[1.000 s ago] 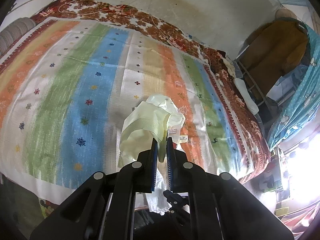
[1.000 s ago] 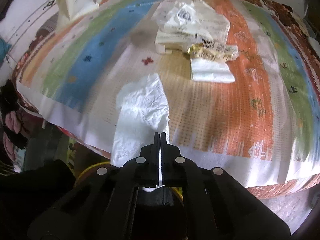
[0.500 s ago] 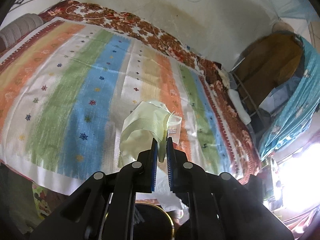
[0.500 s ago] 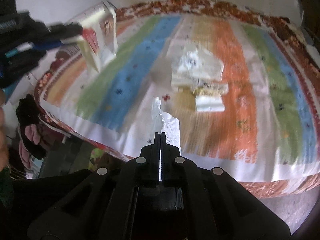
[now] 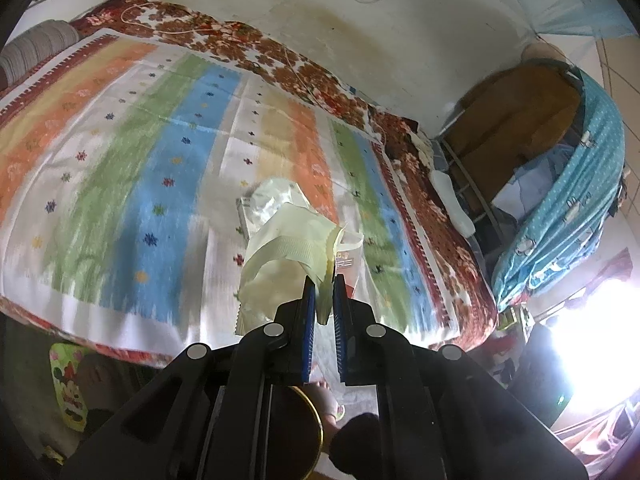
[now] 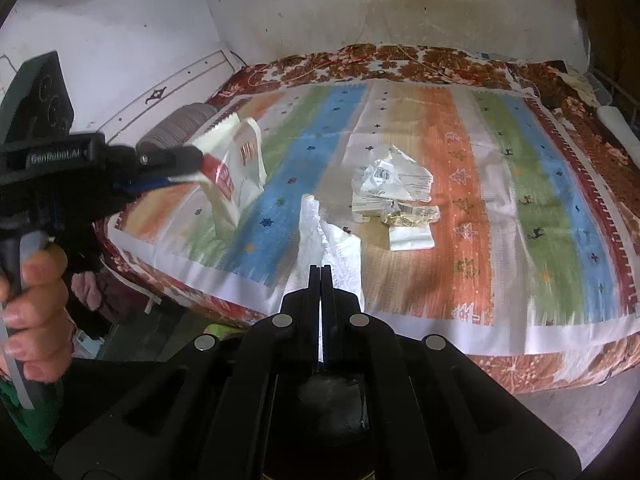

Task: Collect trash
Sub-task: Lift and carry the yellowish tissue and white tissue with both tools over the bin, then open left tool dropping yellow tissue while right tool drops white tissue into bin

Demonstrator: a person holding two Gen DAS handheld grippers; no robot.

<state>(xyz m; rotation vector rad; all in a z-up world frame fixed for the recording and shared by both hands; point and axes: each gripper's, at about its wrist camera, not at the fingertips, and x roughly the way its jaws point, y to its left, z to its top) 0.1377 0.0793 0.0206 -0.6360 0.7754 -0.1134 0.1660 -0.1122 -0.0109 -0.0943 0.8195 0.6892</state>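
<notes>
The right gripper has been lifted away from the bed, and the tissue clamped in it, spread low at the near edge a second ago, is now carried higher as a narrow hanging strip. The left gripper with its pale wrapper has been brought into the right view at the left. In the left view more of the wall is seen, and the trash pile has appeared behind the wrapper.

Motion blur, fisheye warp, window glare
</notes>
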